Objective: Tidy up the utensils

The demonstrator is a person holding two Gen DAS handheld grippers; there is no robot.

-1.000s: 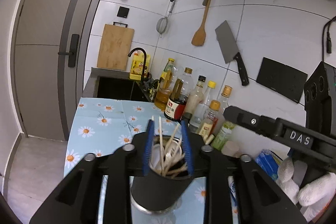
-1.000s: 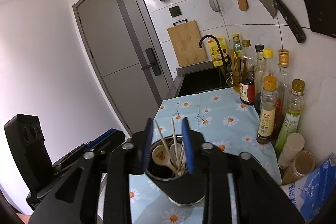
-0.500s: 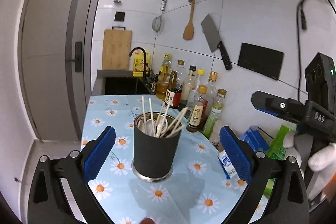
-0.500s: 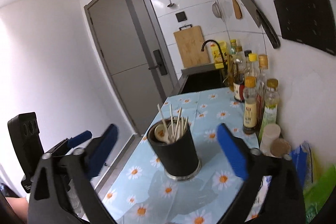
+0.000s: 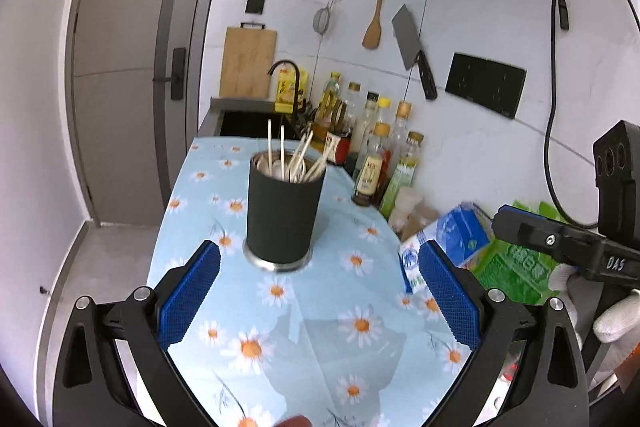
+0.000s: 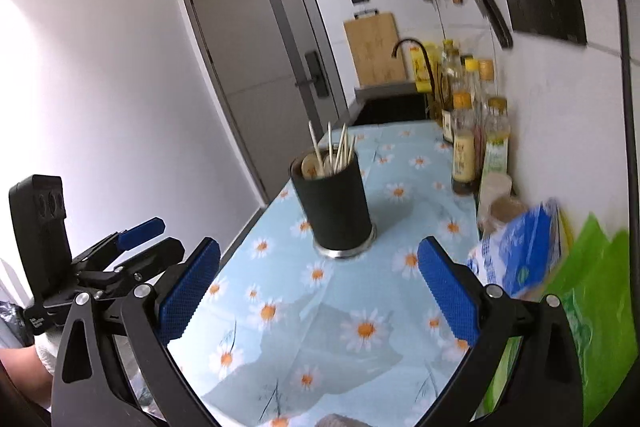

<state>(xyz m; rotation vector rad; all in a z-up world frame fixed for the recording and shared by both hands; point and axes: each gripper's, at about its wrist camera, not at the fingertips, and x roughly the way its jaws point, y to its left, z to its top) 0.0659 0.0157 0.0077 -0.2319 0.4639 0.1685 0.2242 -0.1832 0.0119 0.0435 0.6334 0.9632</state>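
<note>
Both grippers, left [image 5: 319,297] and right [image 6: 319,295], tilted downward, jaws spread wide, nothing between them. Holder [image 5: 283,215] upright on daisy cloth [image 5: 320,339] ahead, apart from pads [image 5: 188,299].

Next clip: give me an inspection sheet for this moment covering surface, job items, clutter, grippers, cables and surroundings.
Surface: counter under a daisy cloth, bare in front of both grippers.
Job's things: black holder upright on the cloth, chopsticks and spoons standing in it.
Clutter: bottles along the wall; blue packet and green bag at the right edge.
Grippers: left gripper and right gripper both open, empty, short of the holder.
Cables: black cable hanging down the wall.
Surroundings: cleaver, wooden spatula, strainer, cutting board, sink, grey door.
</note>
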